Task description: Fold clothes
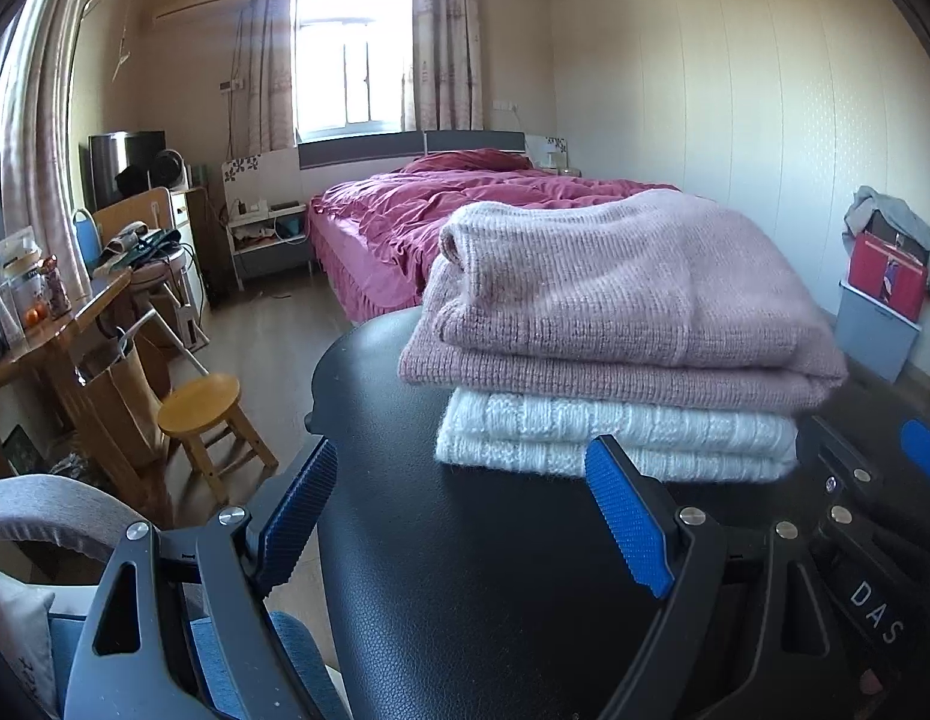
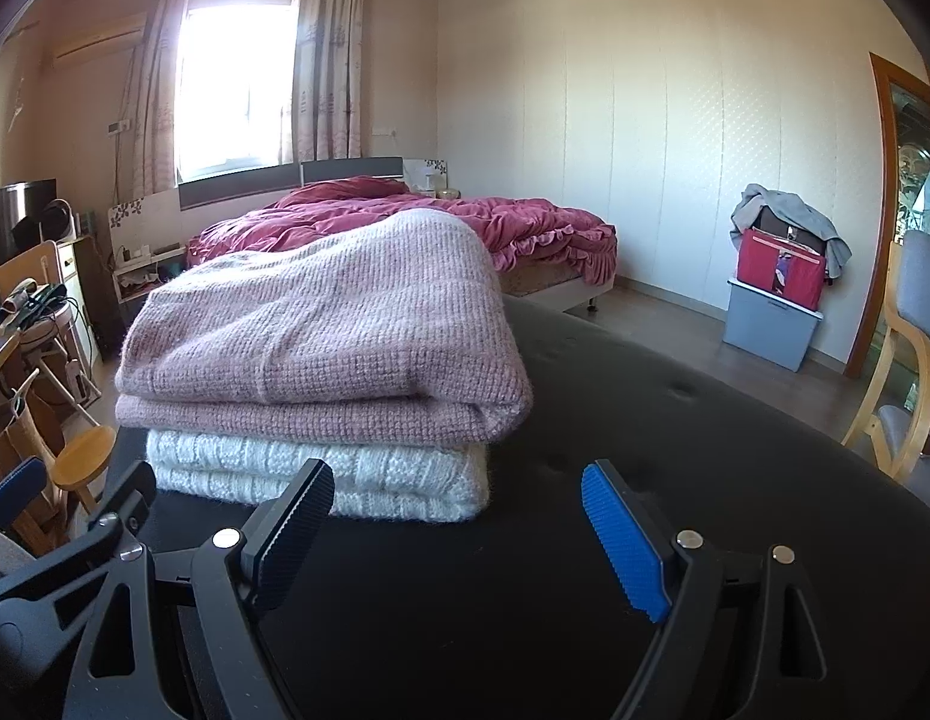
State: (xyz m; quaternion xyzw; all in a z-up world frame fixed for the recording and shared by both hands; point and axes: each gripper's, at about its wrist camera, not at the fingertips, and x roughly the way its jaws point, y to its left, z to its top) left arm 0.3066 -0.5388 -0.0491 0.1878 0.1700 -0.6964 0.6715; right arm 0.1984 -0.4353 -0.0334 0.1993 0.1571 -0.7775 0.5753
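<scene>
A folded pink sweater (image 1: pixel 615 294) is lying on top of a folded white knit sweater (image 1: pixel 609 438) — the two are making one neat stack on a black padded surface (image 1: pixel 477 588). In the left wrist view the stack is sitting toward the far edge of the surface, right of the middle; the pink one is overhanging the white one on both sides.

The left gripper (image 1: pixel 459 516) is hovering low over the near part of the surface, its jaws spread wide and gripping nothing, the right finger's tip showing just in front of the white sweater's lower edge. The right gripper (image 2: pixel 459 534) is likewise standing released and empty — its left finger is showing in front of the white sweater's near edge, and whether it is touching the knit cannot be told.

Beyond the stack a bed with a crimson quilt (image 2: pixel 405 210) is standing under a bright window (image 2: pixel 231 84). A small wooden stool (image 1: pixel 204 408) is standing on the floor off the surface's left edge.
</scene>
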